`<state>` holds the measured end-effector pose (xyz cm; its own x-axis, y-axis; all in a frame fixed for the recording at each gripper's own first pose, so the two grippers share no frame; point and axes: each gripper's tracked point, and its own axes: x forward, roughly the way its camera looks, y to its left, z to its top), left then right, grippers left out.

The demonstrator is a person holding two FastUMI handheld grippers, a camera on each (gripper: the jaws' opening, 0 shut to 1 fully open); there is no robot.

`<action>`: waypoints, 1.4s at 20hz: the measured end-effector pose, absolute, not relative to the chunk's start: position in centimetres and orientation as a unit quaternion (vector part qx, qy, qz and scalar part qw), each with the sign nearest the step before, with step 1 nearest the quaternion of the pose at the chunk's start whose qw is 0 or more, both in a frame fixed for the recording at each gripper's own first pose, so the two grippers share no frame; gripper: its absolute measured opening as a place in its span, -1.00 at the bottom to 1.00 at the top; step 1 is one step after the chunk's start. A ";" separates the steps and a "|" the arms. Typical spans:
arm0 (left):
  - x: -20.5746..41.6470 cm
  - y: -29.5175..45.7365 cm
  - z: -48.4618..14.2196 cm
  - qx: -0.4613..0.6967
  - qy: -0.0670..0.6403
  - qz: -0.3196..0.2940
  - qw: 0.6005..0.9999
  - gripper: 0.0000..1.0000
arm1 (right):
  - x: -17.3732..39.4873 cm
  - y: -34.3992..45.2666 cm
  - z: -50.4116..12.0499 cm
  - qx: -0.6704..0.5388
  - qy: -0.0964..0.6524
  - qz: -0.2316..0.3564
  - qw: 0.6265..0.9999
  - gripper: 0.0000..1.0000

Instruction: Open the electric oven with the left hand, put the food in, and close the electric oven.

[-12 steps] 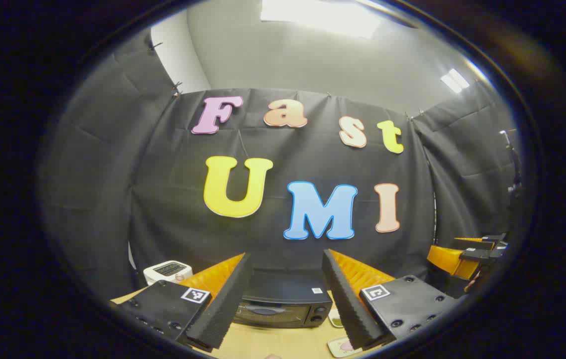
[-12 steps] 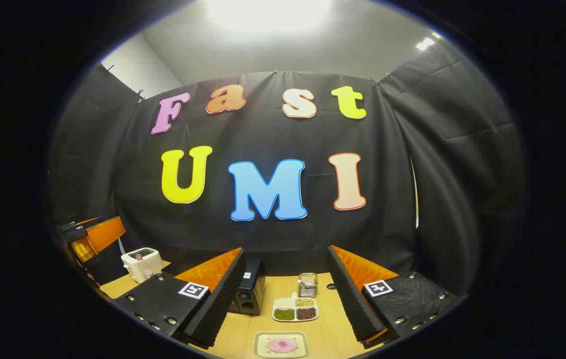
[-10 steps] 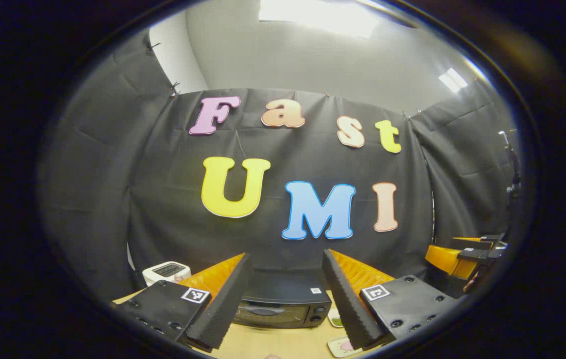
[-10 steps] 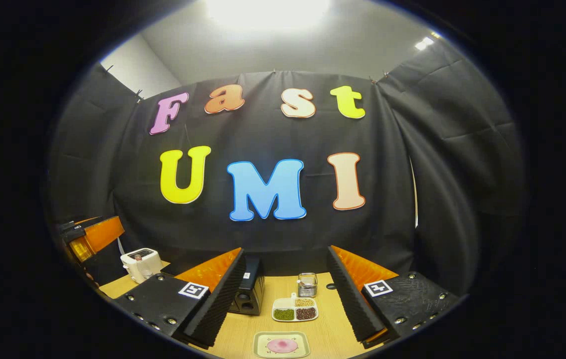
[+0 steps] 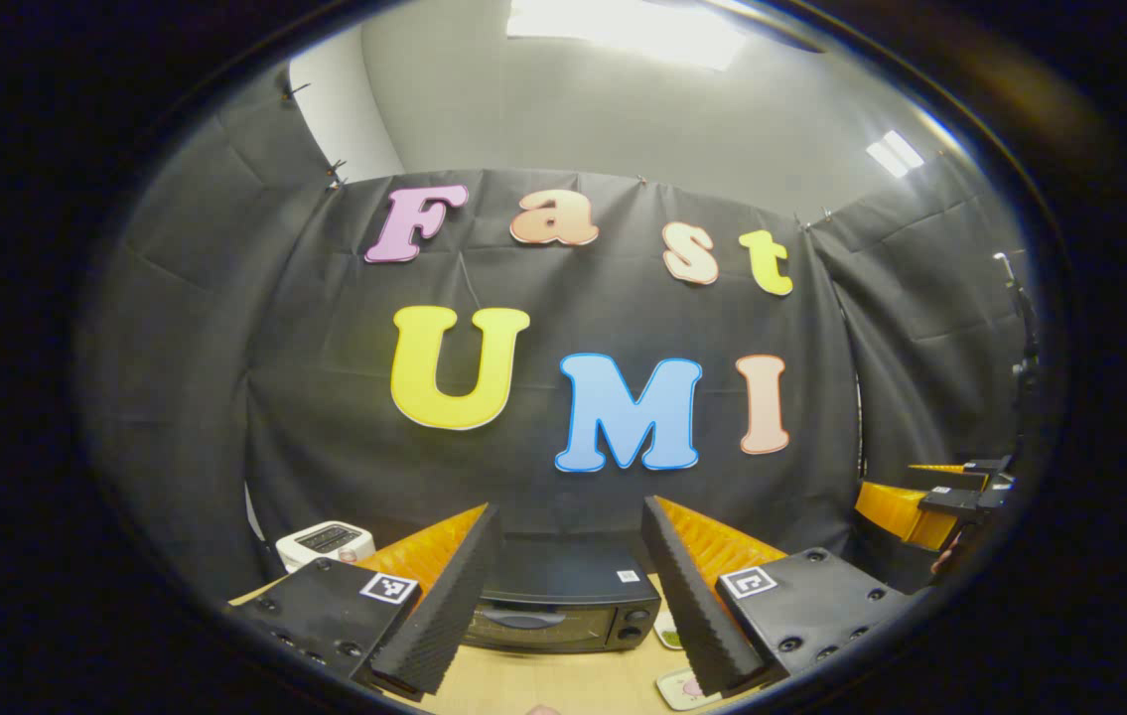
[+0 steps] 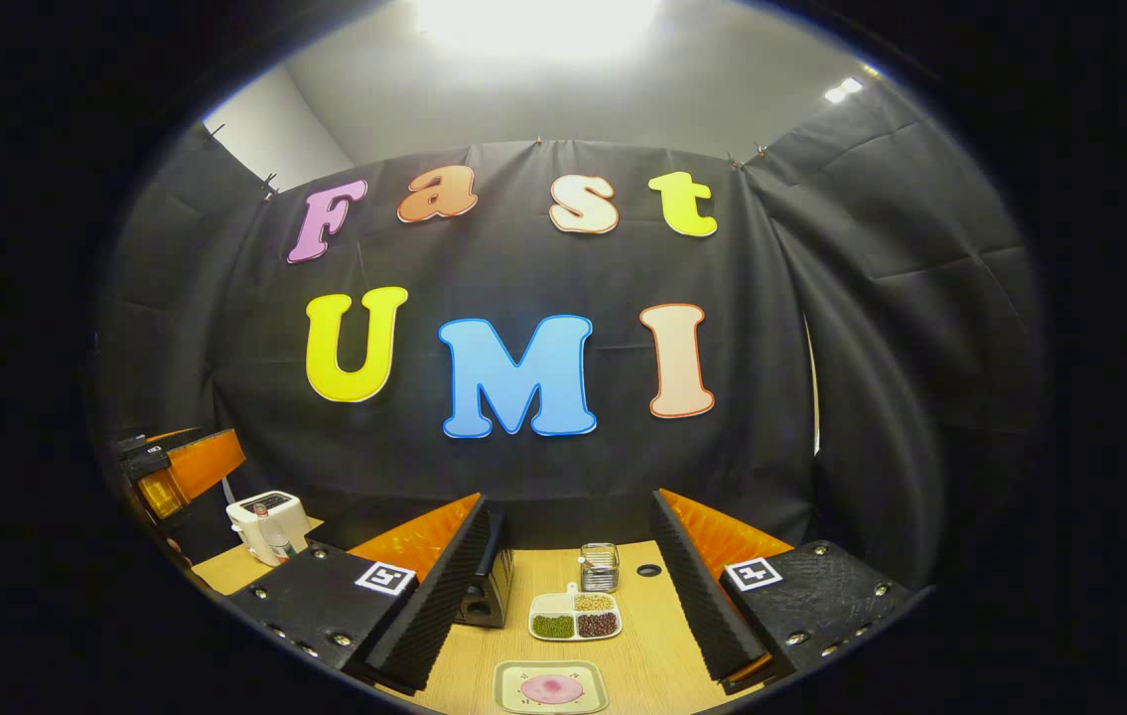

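Pink on a pale plate (image 6: 508,685): seeing the food (image 6: 551,687) lying nearest, on the wooden table (image 6: 652,645), in front of the oven (image 5: 563,606) and to its right, plainly outside it. Holding the right gripper (image 6: 570,497) above that plate with fingers spread wide, clasping nothing. Holding the left gripper (image 5: 570,506) likewise released and empty, aiming straight at the oven's front but well short of it.

Passing, farther back on the oven's right, a divided dish (image 6: 575,618) of beans and a small wire holder (image 6: 600,566). Noting a white toaster (image 5: 325,541) off to the oven's left.

Reading the oven door as shut, though seeing it small and dim between the left fingers. Judging the step in hand as lining up the left gripper for opening, going by food out and door up.

Needing next:
- bringing the left gripper down and forward to the door's handle
- closing both fingers over it
- pulling outward and down along the hinge's arc
- keeping the right gripper clear of the door's swing until reaching for the plate
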<state>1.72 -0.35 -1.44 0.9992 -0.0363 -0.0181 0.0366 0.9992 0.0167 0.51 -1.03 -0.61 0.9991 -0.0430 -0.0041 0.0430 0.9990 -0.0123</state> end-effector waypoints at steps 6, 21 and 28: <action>2.9 -0.6 -3.4 0.020 0.025 -0.020 0.999 0.90 | 1.0 -1.8 -1.9 -0.007 0.019 -0.030 0.999 0.95; 12.8 2.7 -20.6 0.034 0.191 -0.027 0.981 0.99 | 1.2 -3.2 -4.9 -0.023 0.061 -0.064 0.996 0.96; 16.7 5.1 -27.2 0.022 0.245 -0.002 0.969 0.99 | 1.4 -3.6 -5.3 -0.032 0.073 -0.080 0.994 0.96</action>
